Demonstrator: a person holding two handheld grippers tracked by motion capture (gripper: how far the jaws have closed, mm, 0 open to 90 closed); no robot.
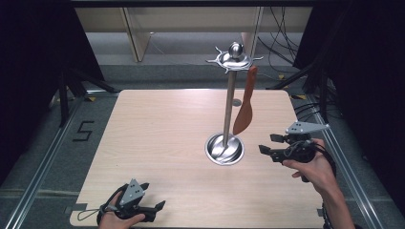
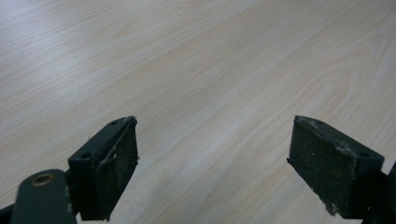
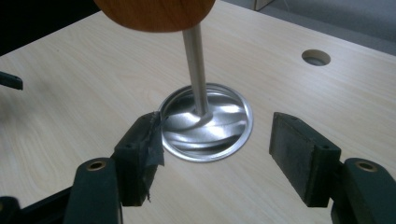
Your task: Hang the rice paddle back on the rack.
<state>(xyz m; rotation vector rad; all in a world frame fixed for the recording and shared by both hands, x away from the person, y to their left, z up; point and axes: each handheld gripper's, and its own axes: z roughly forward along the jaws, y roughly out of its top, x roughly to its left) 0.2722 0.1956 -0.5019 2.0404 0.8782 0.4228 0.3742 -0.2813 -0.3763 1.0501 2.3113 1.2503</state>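
Because the wooden spatula point(image 1: 245, 105) hangs by its handle from one small hook on the crown of the metal stand point(image 1: 229, 102), the likeliest trouble is a knock: if the right gripper point(image 1: 268, 144) comes in level and bumps the blade, I judge the spatula will swing and either slip away from the jaws or jump off its hook. The stand is tall and thin on a small round base point(image 3: 205, 122), so a sideways pull on the spatula, rather than a lift clear of the hook, could tip the whole thing over on the bench point(image 1: 157, 138). A grip on the smooth, tapered blade could also slide.

The right gripper is held above the bench just to the right of the stand's base, with its jaws spread wide and nothing between them. The lower end of the blade hangs above and slightly left of the jaws, near but apart from them. In the right gripper view the rounded blade tip point(image 3: 154, 13) sits at the top edge, in front of the pole, and the base lies between and beyond the two jaws.

The left gripper point(image 1: 154, 196) rests low at the near left edge of the bench, well apart from the stand, its jaws also spread and empty over bare wood.
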